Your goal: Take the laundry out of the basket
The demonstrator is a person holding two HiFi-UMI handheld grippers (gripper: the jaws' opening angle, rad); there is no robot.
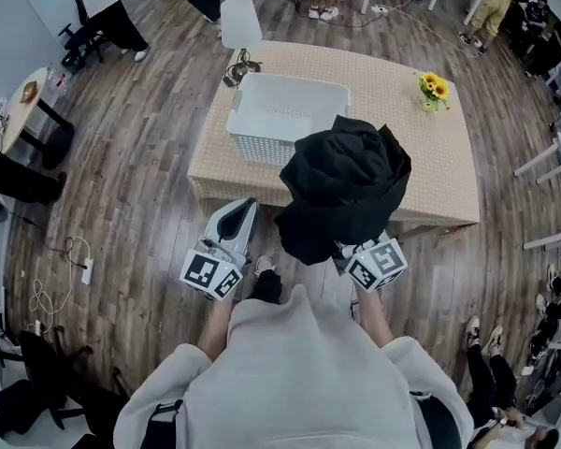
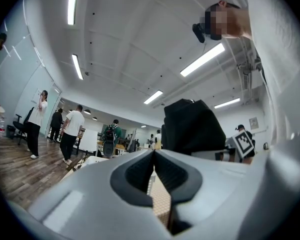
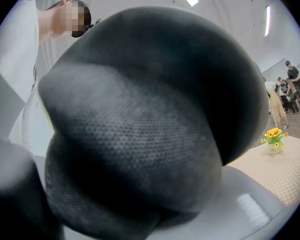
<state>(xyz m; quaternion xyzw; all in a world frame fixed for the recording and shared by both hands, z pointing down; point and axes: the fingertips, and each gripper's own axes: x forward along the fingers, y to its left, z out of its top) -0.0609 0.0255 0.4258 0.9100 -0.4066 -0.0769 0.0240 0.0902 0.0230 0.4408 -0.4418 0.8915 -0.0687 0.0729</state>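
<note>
A bundle of black laundry (image 1: 341, 190) hangs in the air in front of the table, bunched over my right gripper (image 1: 348, 243), which is shut on it. In the right gripper view the black laundry (image 3: 145, 129) fills nearly the whole frame and hides the jaws. The white basket (image 1: 285, 118) stands on the table (image 1: 383, 92) and looks empty. My left gripper (image 1: 237, 215) is held low, left of the laundry, near the table's front edge. In the left gripper view that left gripper (image 2: 154, 156) has its jaws together with nothing between them.
A small vase of yellow flowers (image 1: 434, 90) stands at the table's far right corner. A white chair (image 1: 239, 24) sits behind the table. Cables and a power strip (image 1: 87, 269) lie on the wooden floor at left. Several people stand around the room.
</note>
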